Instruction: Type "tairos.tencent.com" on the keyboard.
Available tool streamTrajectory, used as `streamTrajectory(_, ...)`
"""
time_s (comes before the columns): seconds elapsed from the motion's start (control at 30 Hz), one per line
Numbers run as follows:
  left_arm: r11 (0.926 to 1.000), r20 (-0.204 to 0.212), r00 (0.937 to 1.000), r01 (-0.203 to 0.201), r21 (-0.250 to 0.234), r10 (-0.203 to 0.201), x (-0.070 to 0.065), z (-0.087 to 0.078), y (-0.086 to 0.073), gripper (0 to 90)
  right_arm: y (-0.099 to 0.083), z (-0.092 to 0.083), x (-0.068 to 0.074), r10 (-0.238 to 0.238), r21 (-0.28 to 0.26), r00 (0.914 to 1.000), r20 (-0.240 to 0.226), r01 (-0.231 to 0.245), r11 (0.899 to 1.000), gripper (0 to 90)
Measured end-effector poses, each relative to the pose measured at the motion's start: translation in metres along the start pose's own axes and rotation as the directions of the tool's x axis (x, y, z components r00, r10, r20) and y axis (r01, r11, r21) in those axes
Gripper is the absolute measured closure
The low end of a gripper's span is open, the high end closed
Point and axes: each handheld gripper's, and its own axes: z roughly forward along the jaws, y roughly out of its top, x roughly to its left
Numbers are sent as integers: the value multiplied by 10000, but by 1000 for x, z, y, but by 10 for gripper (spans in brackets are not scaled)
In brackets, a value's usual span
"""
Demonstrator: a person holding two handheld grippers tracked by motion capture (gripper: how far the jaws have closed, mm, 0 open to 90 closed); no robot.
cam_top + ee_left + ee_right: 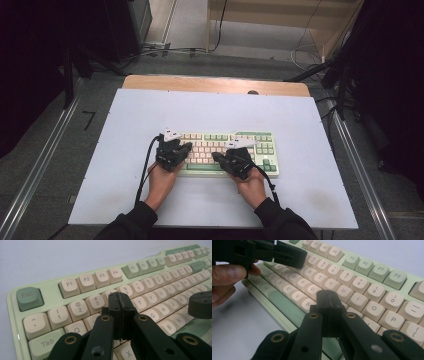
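A pale green keyboard (227, 152) with cream and green keys lies a little right of the middle of a white desk (150, 107), its long side running left to right. A person's two hands come in from the near edge, each holding a black claw over the keys.

The left claw (186, 148) hovers above the keyboard's left half. In the left gripper view its jaws are pressed fully together with nothing between them, their tips (121, 301) above the number row, roughly over the 4 key.

The right claw (218, 157) sits above the middle of the keyboard, pointing left toward the other one. In the right gripper view its jaws are likewise closed tight and empty, tips (327, 297) over the letter rows near H and B; whether they actually touch a key is hard to tell. The two claws are near each other but apart.
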Motion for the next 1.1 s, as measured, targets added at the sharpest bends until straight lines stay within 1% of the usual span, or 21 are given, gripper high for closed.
streamTrajectory(0.6, 10000, 47, 10000, 56, 76, -57, -1, 2, -1, 900, 0, 0, 0, -5, 9, 10000, -5, 5, 10000, 873)
streamTrajectory(0.63, 10000, 42, 10000, 38, 92, -38, -1, 2, -1, 900, 0, 0, 0, 15, 2, 10000, -12, -15, 10000, 873)
streamTrajectory(0.7, 9996, 27, 10000, 40, 272, -41, 0, 4, -1, 900, 0, 0, 0, 6, 10, 10000, -4, -6, 10000, 873)
streamTrajectory(0.77, 9997, 43, 9999, 115, 237, -116, 1, 3, -1, 900, 0, 0, 1, 3, 17, 10000, -12, -3, 10000, 873)
streamTrajectory(0.87, 9998, 55, 10000, 75, 184, -76, 0, 3, -1, 900, 0, 0, 1, 11, 7, 10000, -10, -11, 10000, 873)
streamTrajectory(1.1, 9996, 157, 9998, 96, -247, -93, -1, -5, 1, 900, 0, 0, 0, 22, 2, 10000, -20, -22, 10000, 873)
